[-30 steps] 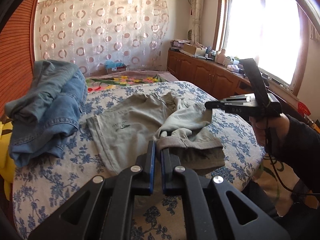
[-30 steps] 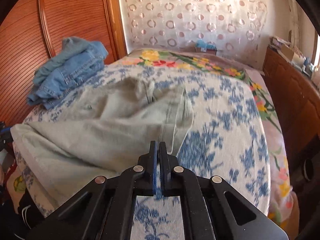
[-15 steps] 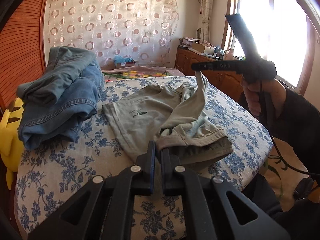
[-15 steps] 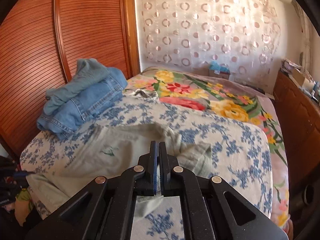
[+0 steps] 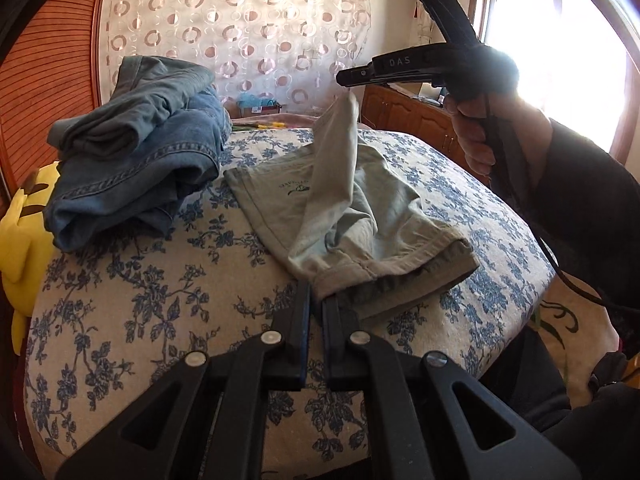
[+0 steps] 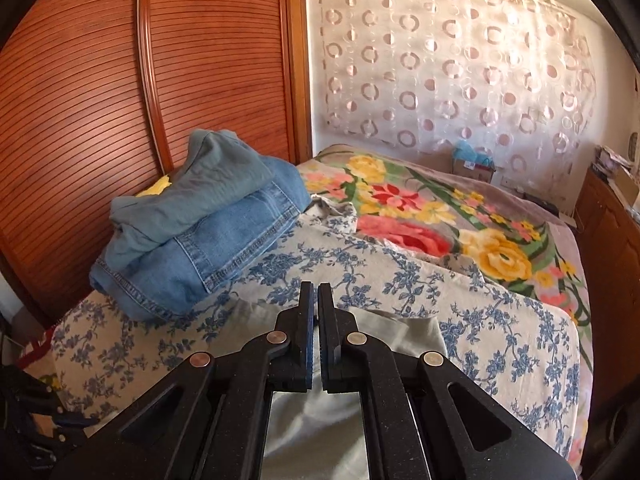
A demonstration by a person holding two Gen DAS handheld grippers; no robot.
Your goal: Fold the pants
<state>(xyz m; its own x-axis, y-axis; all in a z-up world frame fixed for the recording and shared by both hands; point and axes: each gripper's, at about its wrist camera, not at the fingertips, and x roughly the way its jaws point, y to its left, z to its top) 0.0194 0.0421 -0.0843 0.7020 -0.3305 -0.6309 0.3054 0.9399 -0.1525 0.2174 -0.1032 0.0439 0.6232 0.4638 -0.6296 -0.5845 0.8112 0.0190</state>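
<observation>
Scanning from the left, I note a yellow cushion (image 5: 24, 216) at the bed's left edge, then a stack of folded jeans (image 5: 136, 156) on the blue-flowered bedspread (image 5: 132, 304), well apart from my work. The pale green pants (image 5: 360, 216) lie at the middle of the bed, to the right of the stack. My left tool (image 5: 316, 304), at the near edge, has its fingers pressed together on the hem of a pant leg, which rests on the bedspread. My right tool (image 5: 345, 79), raised above the bed at the right, is likewise pressed together, pinching the other end of the cloth, which hangs from its tip in a taut strip down to the bed. A hand (image 5: 480, 132) in a dark sleeve grips its handle. A patterned curtain (image 5: 240, 40) covers the far wall.
</observation>
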